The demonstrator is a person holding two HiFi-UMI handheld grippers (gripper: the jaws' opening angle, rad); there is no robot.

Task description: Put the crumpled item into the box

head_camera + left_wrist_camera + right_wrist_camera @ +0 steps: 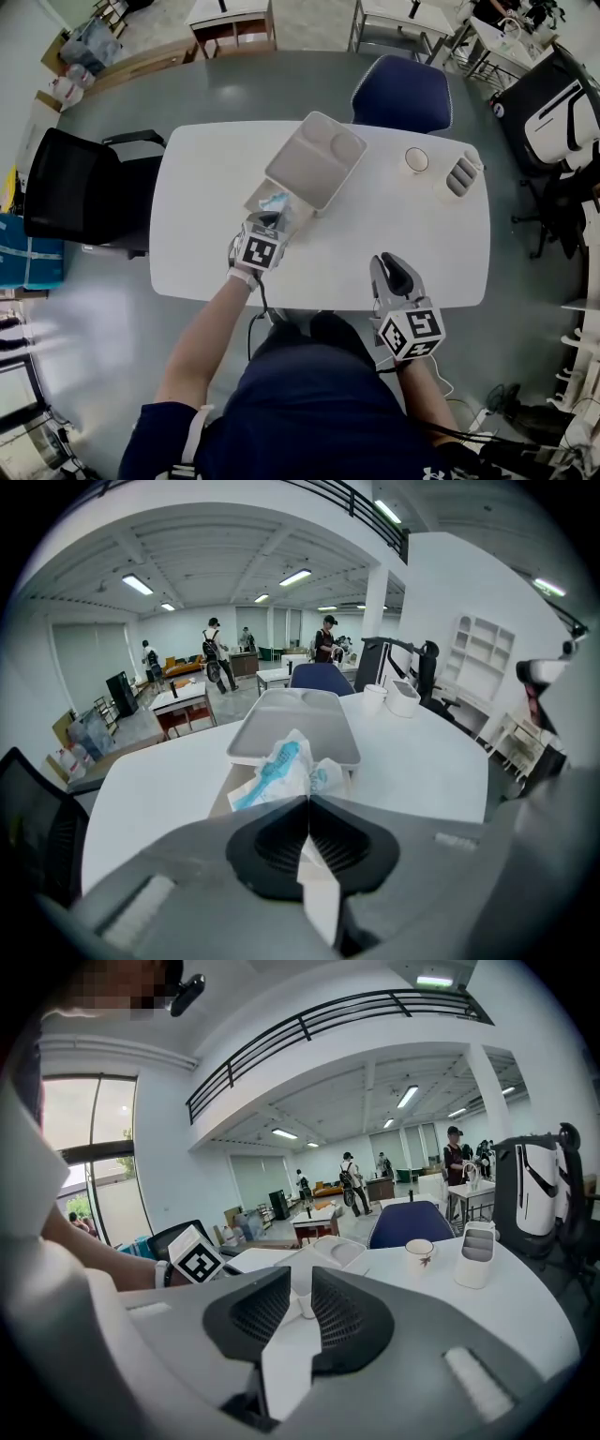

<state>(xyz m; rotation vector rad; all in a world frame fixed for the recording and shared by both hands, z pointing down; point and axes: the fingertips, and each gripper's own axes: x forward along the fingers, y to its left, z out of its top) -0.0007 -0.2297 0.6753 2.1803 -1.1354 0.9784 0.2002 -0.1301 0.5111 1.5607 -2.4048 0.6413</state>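
A shallow beige box (260, 197) stands mid-table with its grey lid (316, 157) tipped open behind it. My left gripper (272, 223) is at the box's near edge, shut on a crumpled white and blue wrapper (276, 203). In the left gripper view the wrapper (286, 769) sticks out from the closed tips (307, 799), over the box's front wall (222, 797) and below the lid (295, 724). My right gripper (389, 264) hovers at the table's front edge, well right of the box. Its jaws (305, 1277) stand slightly apart with nothing between them.
A cup (416, 160) and a grey-white holder (459, 175) sit at the table's far right. A blue chair (403, 94) stands behind the table and a black chair (70, 187) to its left. Other people, desks and a shelf show in the background.
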